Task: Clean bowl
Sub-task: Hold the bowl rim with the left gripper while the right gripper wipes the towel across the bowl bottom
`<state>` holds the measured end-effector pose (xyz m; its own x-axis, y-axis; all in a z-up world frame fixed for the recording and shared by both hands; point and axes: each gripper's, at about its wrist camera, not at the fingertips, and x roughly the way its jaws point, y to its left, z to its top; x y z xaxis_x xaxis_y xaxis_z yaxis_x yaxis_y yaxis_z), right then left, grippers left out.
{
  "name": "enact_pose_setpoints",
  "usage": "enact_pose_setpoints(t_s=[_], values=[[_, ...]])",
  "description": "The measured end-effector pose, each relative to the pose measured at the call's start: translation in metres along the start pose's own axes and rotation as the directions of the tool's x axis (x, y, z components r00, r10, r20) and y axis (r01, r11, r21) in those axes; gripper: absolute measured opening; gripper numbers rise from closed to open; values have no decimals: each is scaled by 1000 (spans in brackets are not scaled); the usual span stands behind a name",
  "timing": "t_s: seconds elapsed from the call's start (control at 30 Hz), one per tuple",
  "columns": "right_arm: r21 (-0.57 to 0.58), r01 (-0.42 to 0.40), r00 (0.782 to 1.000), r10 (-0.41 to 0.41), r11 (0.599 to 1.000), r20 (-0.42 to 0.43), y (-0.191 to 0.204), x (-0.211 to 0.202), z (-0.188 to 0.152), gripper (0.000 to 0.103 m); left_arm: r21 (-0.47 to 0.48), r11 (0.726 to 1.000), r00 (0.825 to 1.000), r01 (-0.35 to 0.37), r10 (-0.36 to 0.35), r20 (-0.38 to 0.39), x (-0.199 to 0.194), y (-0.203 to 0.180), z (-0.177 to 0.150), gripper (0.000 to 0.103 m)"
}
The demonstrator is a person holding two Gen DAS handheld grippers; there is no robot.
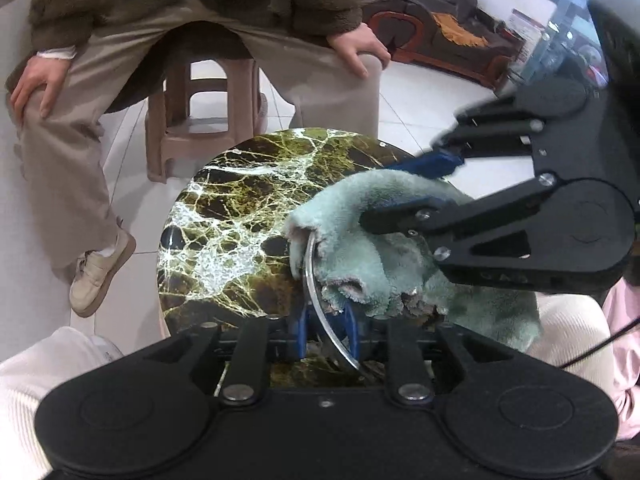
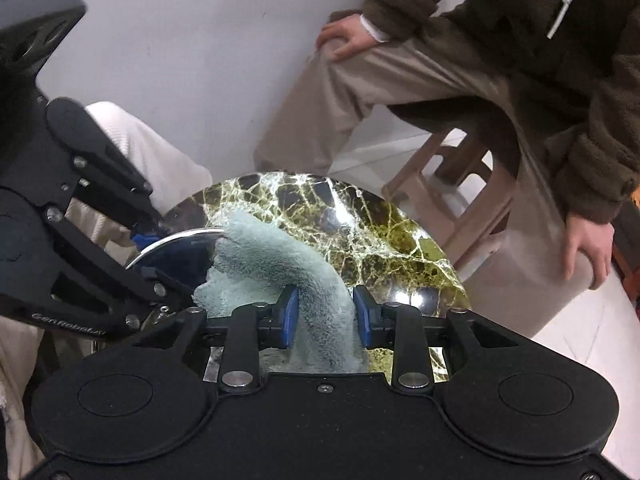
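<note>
- A seated person [image 1: 192, 20] in a brown fleece jacket and beige trousers filled the far side at 12 o'clock, a hand resting on each knee, on a plastic stool [image 1: 204, 120].
- The round marble table [image 1: 224, 216] lay below both grippers, its green-veined top bare toward 10 o'clock in the left view.
- The right gripper [image 2: 325, 312] pointed steeply down at the table; in the left view its black linkage came in from 3 o'clock.
- The left gripper [image 1: 326, 330] also pitched steeply down, its body entering the right view from 9 o'clock.
- The cloth [image 2: 280, 264], pale teal and fluffy, ran up between the right gripper's blue pads and draped over the bowl's edge; the pads stood partly apart with the cloth bunched between them, pressing on both sides.
- The bowl [image 1: 316, 292], shiny metal, stood tilted on edge above the table, its rim pinched between the left gripper's narrowly parted blue pads at 6 o'clock in the left view, the cloth covering its inside.
</note>
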<state>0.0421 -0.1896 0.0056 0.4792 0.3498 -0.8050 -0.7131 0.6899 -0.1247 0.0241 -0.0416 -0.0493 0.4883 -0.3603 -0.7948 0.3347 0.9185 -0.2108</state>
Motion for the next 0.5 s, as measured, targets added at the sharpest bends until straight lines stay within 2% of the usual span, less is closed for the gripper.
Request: enact_pose_setpoints(t_s=[0.07,0.13,0.23,0.33,0.5], values=[[107,6,1000,-6,994,-8,-8,-6,-15,20,-17,1000,1000,-1,1,10,-1,0,-2,17],[164,14,999,-9,986,-31,-7,-12,-28,19,-28,1000,1000,5,-4,13,-1,0,-2,17],[139,36,998,-28,990,-54,1,-16,-32,19,-26,1000,1000,11,-11,10,0,0,-1,17],[28,72,997,-70,997,-40,10,-15,-12,19,-6,1000,1000,13,-13,0,-1,0,1,18],[14,22,1000,-22,1000,2,4,-3,11,22,13,1000,1000,-9,9,8,-1,-4,-1,19]])
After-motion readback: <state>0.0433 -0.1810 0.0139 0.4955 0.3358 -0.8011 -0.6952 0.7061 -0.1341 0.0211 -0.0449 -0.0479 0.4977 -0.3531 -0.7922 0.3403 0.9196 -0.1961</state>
